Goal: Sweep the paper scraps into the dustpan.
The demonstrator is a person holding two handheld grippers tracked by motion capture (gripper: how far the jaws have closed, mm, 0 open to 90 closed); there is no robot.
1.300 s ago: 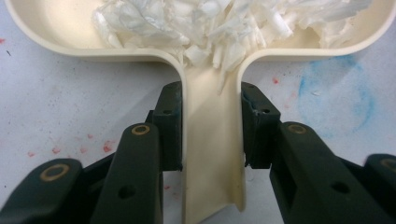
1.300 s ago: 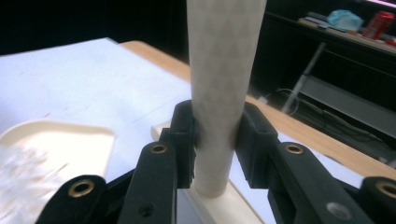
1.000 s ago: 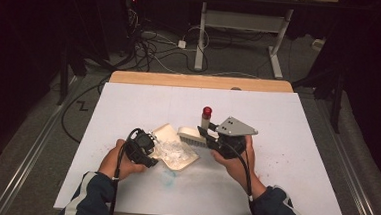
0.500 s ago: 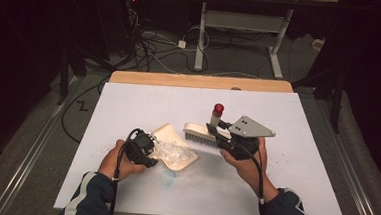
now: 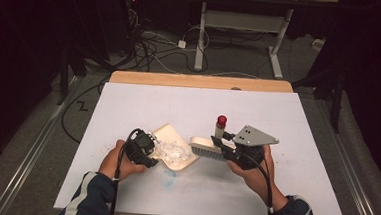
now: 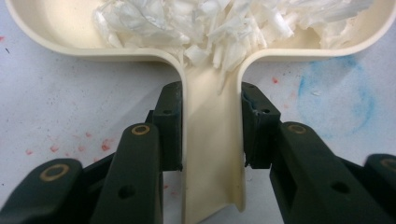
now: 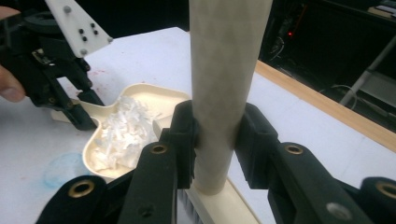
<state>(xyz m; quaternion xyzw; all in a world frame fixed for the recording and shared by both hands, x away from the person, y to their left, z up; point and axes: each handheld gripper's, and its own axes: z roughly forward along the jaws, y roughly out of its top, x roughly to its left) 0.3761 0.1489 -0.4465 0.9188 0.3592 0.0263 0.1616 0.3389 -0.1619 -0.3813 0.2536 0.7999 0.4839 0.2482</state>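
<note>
A: In the high view, where is the dustpan [image 5: 173, 149]?

B: It lies on the white surface [image 5: 128, 103], in front of the person. The left gripper [image 5: 143, 147] holds it at its near-left end. The brush [image 5: 211, 146] is just right of the dustpan, in the right gripper [image 5: 236, 150], bristles down and near the surface.

A: And the left gripper view?

B: The fingers [image 6: 170, 126] are closed on both sides of the dustpan handle [image 6: 212, 140]. White shreds [image 6: 224, 28] fill the pan beyond the handle. A blue stain [image 6: 334, 100] is on the surface to the right of the dustpan.

A: The right gripper view?

B: The fingers [image 7: 184, 140] clamp the cream handle of the brush [image 7: 224, 84], which stands upright. The dustpan [image 7: 135, 126] with shreds lies to the left, beyond the fingers.

A: How to do the sweeping well?

B: I think the pan edge must stay flat on the surface, and the brush should stroke toward the dustpan with light pressure, so no shreds jump out.
</note>
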